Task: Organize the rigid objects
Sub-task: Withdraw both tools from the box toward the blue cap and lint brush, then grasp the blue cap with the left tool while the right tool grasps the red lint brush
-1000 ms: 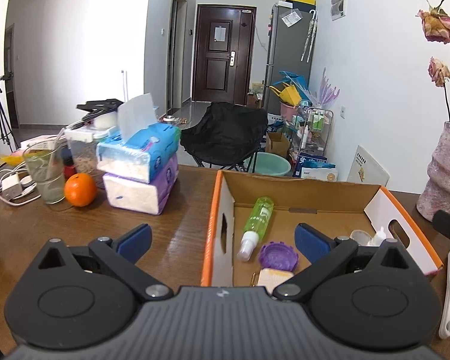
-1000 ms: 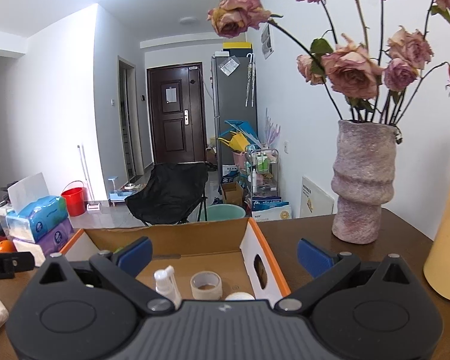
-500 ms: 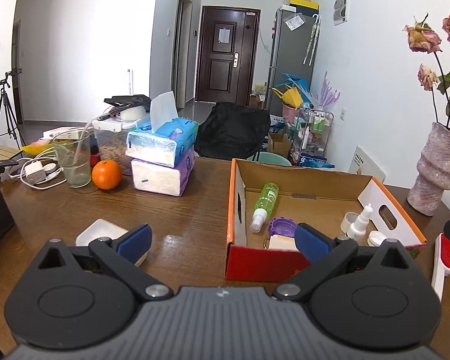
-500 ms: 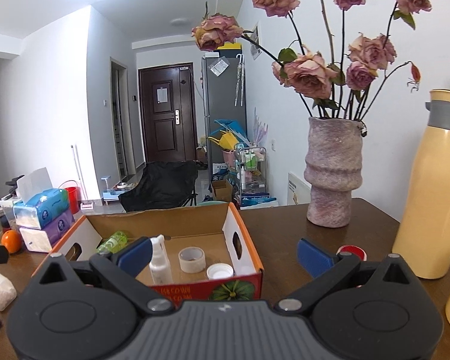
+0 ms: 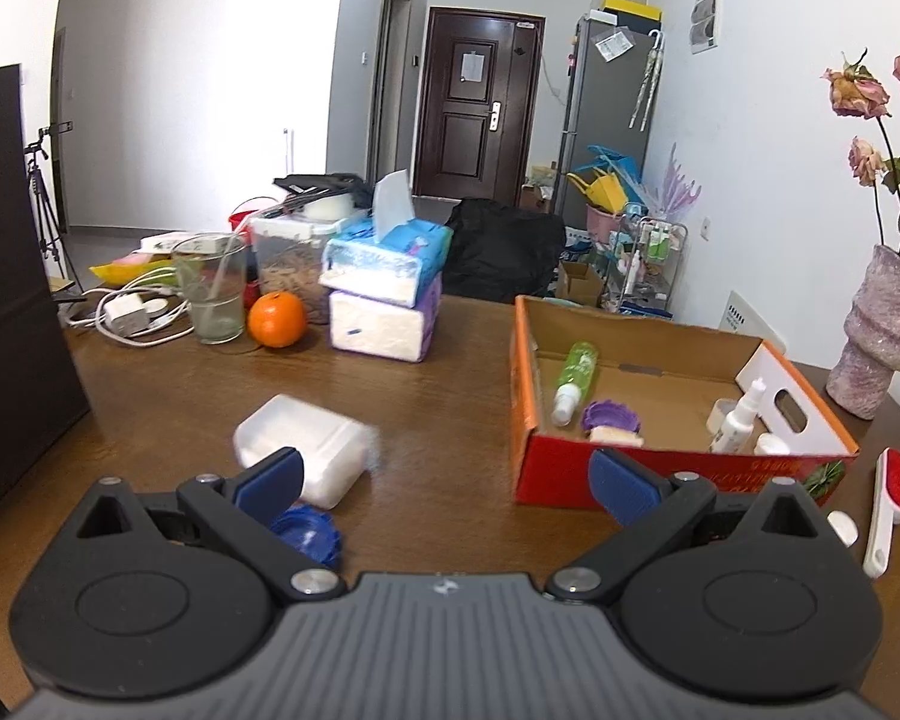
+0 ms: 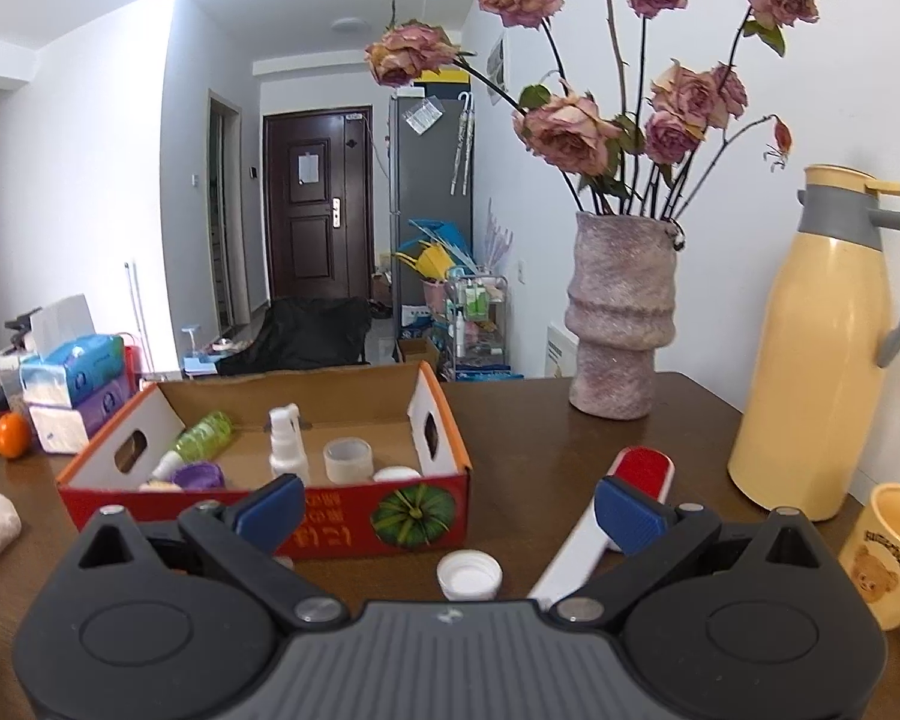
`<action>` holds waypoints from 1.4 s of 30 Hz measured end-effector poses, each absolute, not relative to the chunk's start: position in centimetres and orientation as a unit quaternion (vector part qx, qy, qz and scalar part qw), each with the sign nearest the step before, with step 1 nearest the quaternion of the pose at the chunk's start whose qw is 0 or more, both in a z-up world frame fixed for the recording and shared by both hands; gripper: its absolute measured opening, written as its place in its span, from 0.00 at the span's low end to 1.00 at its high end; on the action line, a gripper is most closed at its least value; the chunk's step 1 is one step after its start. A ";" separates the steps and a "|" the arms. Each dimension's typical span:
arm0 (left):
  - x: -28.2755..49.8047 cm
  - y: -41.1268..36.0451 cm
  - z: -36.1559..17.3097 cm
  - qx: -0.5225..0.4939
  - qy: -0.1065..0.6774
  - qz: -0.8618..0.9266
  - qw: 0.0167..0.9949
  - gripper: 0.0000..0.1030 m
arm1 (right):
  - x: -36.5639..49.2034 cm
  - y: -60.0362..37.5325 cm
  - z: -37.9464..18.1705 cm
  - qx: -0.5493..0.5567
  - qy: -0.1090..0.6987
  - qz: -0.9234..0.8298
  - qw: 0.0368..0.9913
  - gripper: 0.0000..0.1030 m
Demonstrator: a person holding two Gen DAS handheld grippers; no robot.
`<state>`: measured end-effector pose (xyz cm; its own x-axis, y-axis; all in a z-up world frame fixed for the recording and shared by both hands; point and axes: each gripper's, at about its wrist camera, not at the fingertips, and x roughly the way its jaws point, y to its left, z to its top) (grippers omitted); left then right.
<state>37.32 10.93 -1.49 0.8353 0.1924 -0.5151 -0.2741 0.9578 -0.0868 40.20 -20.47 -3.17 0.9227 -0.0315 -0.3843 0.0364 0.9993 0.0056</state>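
An orange-red cardboard box (image 5: 660, 468) stands on the wooden table, also in the right wrist view (image 6: 342, 507). It holds a green spray bottle (image 5: 575, 375), a purple lid (image 5: 609, 417), a white spray bottle (image 6: 288, 450), a tape roll (image 6: 348, 459) and a white lid (image 6: 397, 473). My left gripper (image 5: 447, 480) is open and empty, pulled back from the box; a white plastic container (image 5: 303, 441) and a blue lid (image 5: 306, 531) lie by its left finger. My right gripper (image 6: 450, 501) is open and empty above a white cap (image 6: 469, 573) and a red-and-white lint brush (image 6: 606, 507).
Tissue packs (image 5: 384, 294), an orange (image 5: 276, 319), a glass (image 5: 210, 288) and cables sit at the back left. A dark panel (image 5: 12, 300) stands at the far left. A vase of roses (image 6: 621, 312), a yellow thermos (image 6: 822, 348) and a yellow mug (image 6: 888, 552) stand on the right.
Both grippers have drawn back from the box, toward the table's near side. The white container, blue lid, cap, lint brush, thermos and mug have come into view.
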 end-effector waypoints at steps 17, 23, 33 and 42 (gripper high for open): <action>32.1 14.7 -3.7 -0.074 0.282 0.151 0.945 1.00 | 36.2 -22.8 -5.3 -0.002 0.224 -0.047 0.973 1.00; 30.4 16.1 -4.8 -0.073 0.293 0.160 0.940 1.00 | 35.2 -23.6 -5.9 0.002 0.233 -0.055 0.971 1.00; 31.6 18.1 -7.4 -0.067 0.321 0.159 0.931 1.00 | 34.9 -24.6 -7.0 0.012 0.241 -0.068 0.968 1.00; 37.3 18.9 -10.0 -0.057 0.335 0.173 0.925 1.00 | 36.2 -24.8 -8.7 0.026 0.257 -0.073 0.963 1.00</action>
